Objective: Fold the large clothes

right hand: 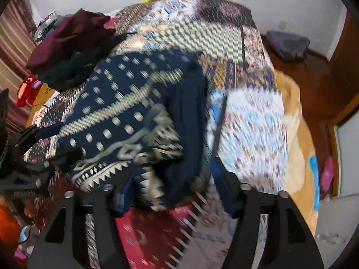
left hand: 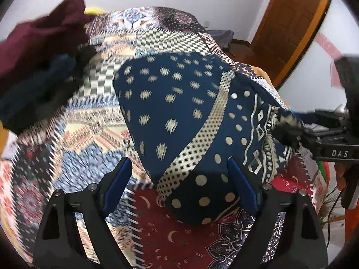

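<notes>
Nearest us, our left gripper points steeply down with its blue-padded jaws spread wide, the near corner of the navy patterned garment lying loose between them, touched by neither pad. Our right gripper also tilts down at the garment's bunched right edge; cloth sits between its parted jaws, though blur hides whether the pads press it, so we cannot tell its grip. The garment lies folded on the patchwork bedspread. Farther left, a heap of maroon and dark clothes crowds the bed. Beyond on the right stands a wooden door.
</notes>
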Motion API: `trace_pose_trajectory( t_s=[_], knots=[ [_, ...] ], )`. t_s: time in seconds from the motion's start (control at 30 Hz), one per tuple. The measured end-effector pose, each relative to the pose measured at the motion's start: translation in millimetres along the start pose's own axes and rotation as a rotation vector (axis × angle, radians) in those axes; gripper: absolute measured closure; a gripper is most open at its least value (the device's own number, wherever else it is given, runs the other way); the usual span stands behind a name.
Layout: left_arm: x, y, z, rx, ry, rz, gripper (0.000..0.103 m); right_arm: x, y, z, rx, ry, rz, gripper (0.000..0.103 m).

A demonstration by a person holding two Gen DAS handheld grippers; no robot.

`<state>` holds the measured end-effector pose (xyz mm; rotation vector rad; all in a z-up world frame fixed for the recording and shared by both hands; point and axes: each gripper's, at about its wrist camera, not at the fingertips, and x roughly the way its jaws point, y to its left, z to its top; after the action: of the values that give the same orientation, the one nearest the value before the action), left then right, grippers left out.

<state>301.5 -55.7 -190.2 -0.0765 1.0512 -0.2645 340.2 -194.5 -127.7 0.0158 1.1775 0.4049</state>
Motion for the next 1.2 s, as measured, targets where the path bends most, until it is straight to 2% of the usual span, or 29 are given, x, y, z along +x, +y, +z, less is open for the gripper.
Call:
trace_pose_trajectory(
  t_s=[0.07, 0.2, 0.43, 0.57, 0.73, 0.8, 0.9, 1.03, 1.2],
  knots=[
    [3, 7, -3, -0.044, -0.001, -0.026, 0.012, -1, -12, -10, 0.036, 0.003, 0.013, 0.030],
    [5, 12, -7, -0.075, 0.001, -0.046, 0.012, -3, -11, -15, 0.032, 0.013, 0.013, 0.030],
    [-15, 4, 3, -0.010, -0.043, 0.027, 0.012, -25, 10, 7, -0.034, -0.055, -0.012, 0.028],
    [-27, 11, 15, -0.016, -0.090, 0.070, 0.012, -33, 17, 24, -0.051, -0.099, 0.003, 0.028],
    [-26, 26, 30, -0.049, -0.097, 0.076, 0.012, -18, 18, 41, -0.027, -0.075, 0.039, 0.028],
    [-19, 32, 35, -0.068, -0.077, 0.048, 0.012, -5, 14, 45, -0.019, -0.039, 0.068, 0.028],
    [-2, 37, 37, -0.112, -0.033, -0.004, 0.012, 20, 7, 46, 0.008, 0.037, 0.067, 0.028],
    [25, 43, 37, -0.183, 0.029, -0.130, 0.012, 52, -12, 48, 0.090, 0.139, 0.139, 0.026],
    [56, 56, 41, -0.298, 0.104, -0.277, 0.009, 56, -16, 60, 0.079, 0.144, 0.182, 0.025]
  ],
)
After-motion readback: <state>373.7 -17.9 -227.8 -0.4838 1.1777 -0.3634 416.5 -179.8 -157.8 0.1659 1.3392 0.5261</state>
